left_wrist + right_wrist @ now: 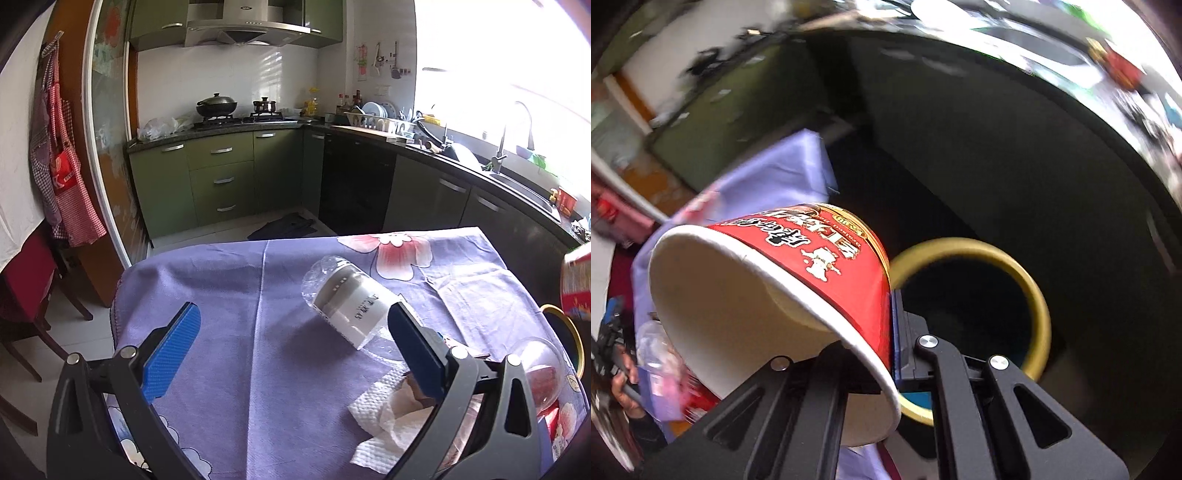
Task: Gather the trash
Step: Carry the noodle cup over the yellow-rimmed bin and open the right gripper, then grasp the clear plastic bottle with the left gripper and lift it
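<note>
An empty clear plastic bottle with a white label lies on its side on the purple flowered tablecloth. My left gripper hangs open just above the cloth, its right finger close to the bottle's near end. A crumpled white paper towel lies under that finger. My right gripper is shut on the wall of a red instant-noodle cup, pinching its rim. The tilted cup is off the table's right side, above a dark bin with a gold rim. The same cup shows at the left wrist view's right edge.
A clear plastic container with red inside lies at the table's right edge, next to the bin rim. Green kitchen cabinets, a stove with pots and a sink counter stand beyond the table. A red chair is at the left.
</note>
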{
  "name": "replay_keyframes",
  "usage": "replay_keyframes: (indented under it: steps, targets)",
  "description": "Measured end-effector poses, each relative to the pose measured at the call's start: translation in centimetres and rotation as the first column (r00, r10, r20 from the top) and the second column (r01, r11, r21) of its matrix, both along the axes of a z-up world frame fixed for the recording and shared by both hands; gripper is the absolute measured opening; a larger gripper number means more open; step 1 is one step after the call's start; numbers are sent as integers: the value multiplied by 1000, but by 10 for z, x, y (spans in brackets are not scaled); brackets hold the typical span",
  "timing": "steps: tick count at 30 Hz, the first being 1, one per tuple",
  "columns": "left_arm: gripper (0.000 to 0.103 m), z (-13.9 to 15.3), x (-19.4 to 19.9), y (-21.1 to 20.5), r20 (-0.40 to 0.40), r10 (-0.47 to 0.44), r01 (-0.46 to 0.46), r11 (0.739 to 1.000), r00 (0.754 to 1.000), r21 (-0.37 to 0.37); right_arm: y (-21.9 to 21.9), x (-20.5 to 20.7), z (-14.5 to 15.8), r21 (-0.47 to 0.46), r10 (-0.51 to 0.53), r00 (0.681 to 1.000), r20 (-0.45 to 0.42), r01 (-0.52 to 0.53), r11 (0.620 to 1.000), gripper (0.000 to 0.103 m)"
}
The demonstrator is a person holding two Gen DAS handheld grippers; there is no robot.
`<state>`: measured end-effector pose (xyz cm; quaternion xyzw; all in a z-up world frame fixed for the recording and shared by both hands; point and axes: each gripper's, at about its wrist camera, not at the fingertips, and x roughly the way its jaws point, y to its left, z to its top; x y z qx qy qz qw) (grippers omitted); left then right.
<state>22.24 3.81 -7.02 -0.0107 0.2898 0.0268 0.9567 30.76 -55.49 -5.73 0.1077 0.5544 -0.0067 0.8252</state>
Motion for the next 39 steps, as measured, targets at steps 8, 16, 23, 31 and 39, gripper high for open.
replay_keyframes:
  steps: [8,16,23,31,39]
  targets:
    - [97,-3,1,-1,-4,0,0,1000,1000,-5,-74,2,-90,45,-143,972,-188,154,987,5]
    - [97,-8,6,2,-25,1,-1,1000,1000,-8,-94,-1,-114,29,-198,957,-213,209,978,34]
    - [97,-10,6,0,-39,-1,0,1000,999,-15,-83,-42,-86,70,-146,982,-121,155,986,43]
    - [97,-7,36,-9,-237,-3,-15,997,972,-73,-58,-91,-58,101,-26,998,-58,32,994,46]
    - [97,-30,110,-23,-527,38,-137,979,849,-151,-47,-97,-52,147,28,999,-18,-25,989,48]
